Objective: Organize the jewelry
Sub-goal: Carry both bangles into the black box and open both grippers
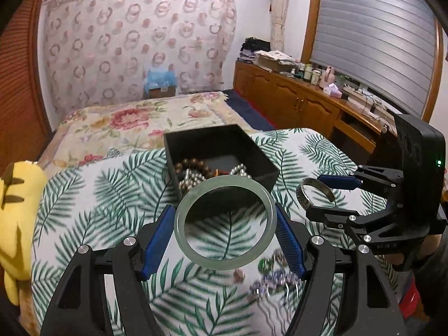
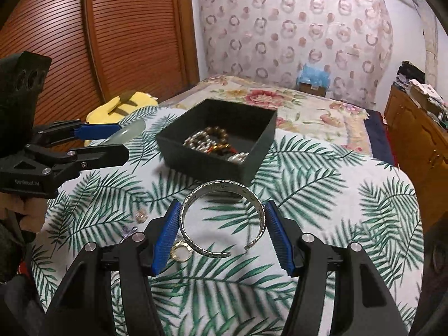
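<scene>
Nearest the left wrist camera, a pale green jade bangle (image 1: 225, 222) is held flat between the two blue pads of the left gripper (image 1: 224, 240), the jaws closed against its outer rim on both sides. Nearest the right wrist camera, a silver cuff bracelet (image 2: 221, 218) is clamped in the same way by the right gripper (image 2: 222, 233), its open gap turned back toward the camera. The black box (image 1: 221, 151) is taken as the landmark: it stands open on the palm-leaf cloth (image 2: 322, 196), and beaded bracelets (image 2: 215, 142) are already piled inside it. The bangle is carried just short of the box's near wall and above the cloth; the cuff is held near the box on its right side, likewise clear of the cloth. The step in hand is judged to be the carrying of both pieces to the box. For the next move, each piece would have to be brought over the rim and above the beads before the jaws are parted, one gripper at a time so that the two do not collide over the opening. Small loose pieces (image 1: 268, 277) are left on the cloth on the near side of the box, and a gold ring (image 2: 181, 252) is seen there too, under the cuff.
</scene>
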